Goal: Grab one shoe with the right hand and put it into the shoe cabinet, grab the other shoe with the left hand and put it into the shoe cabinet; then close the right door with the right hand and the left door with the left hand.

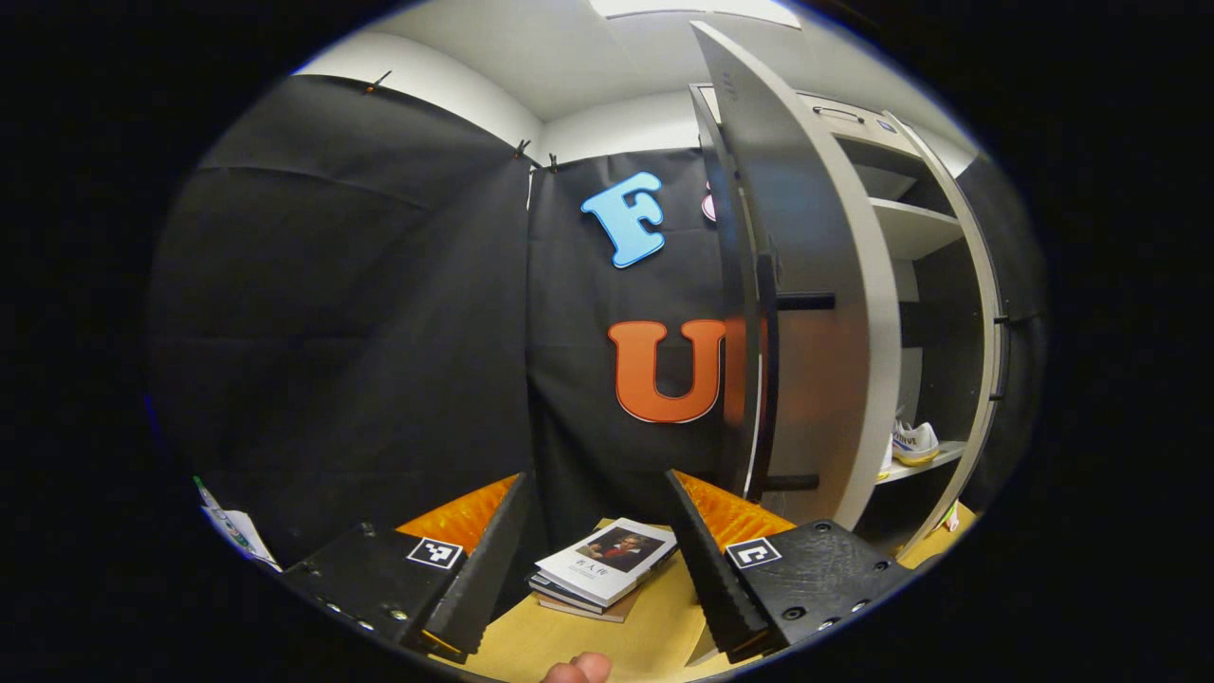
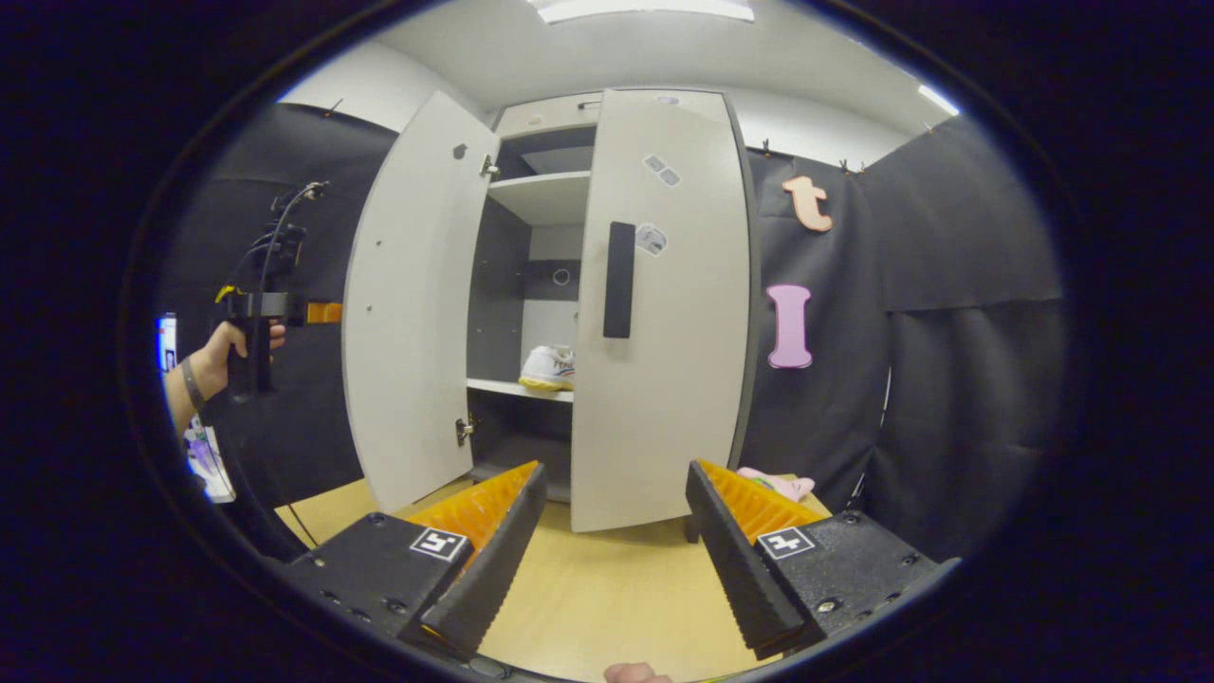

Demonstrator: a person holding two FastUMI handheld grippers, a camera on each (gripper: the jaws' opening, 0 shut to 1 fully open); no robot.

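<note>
The shoe (image 2: 548, 368) sits on a shelf inside the shoe cabinet (image 2: 531, 204). The right door (image 2: 664, 313) looks nearly closed, and the left door (image 2: 408, 304) stands wide open. So the step in hand looks like closing the left door.

The left hand-held gripper (image 1: 596, 560) is released and holds nothing. It points just beside the edge of the left door (image 1: 797, 285). In the right gripper view it is up behind that door, held by a hand (image 2: 223, 356). To do this well, it should go behind the outer edge of the door and push it slowly, so the door swings flat and does not bang.

The right hand-held gripper (image 2: 615, 550) is released too, and should keep back from the doors.

The desk (image 2: 607, 588) is smooth, light wood. A small pile of books (image 1: 602, 567) lies on it, and a pink cloth (image 2: 778, 484) lies by the cabinet. Black cloth walls close in the booth.
</note>
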